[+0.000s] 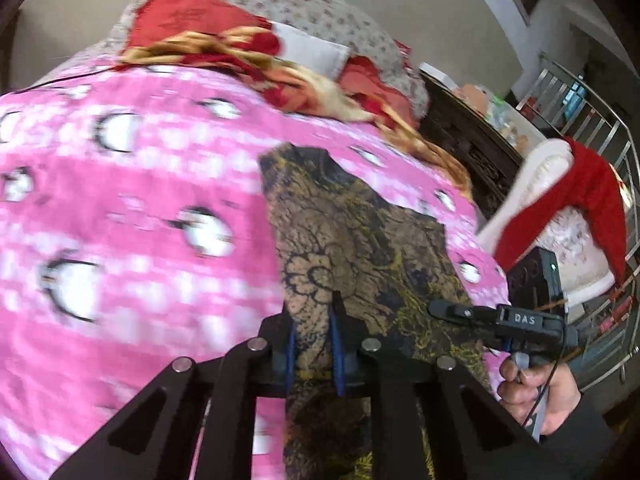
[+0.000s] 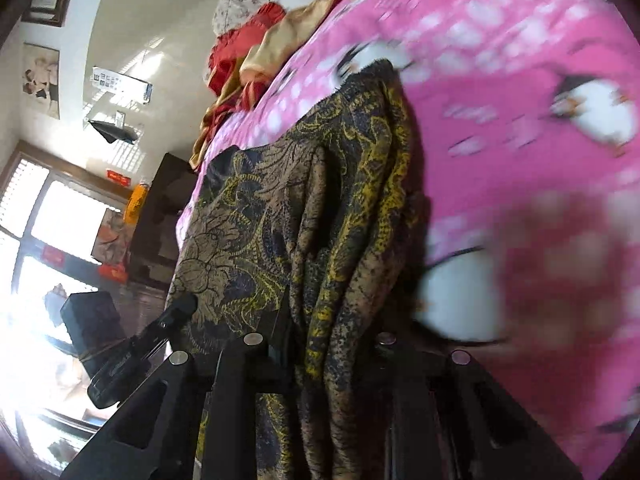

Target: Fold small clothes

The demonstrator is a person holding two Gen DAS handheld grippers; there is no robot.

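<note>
brown-and-yellow paisley cloth garment (image 1: 352, 232) lies on pink penguin-print fleece blanket (image 1: 120, 200), near edge pinched by left gripper (image 1: 314, 320) and right gripper (image 2: 320, 344). risk: bunched folds slip from one grip, skewing the fold.

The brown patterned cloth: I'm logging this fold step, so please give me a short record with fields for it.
item: brown patterned cloth with yellow and dark print
surface: pink bedspread with penguin print
left claw: shut on the cloth's near edge
right claw: cloth bunched between its fingers
cloth state: partly lifted, creased, not flat
nearby: red and gold bedding at the far end
</note>
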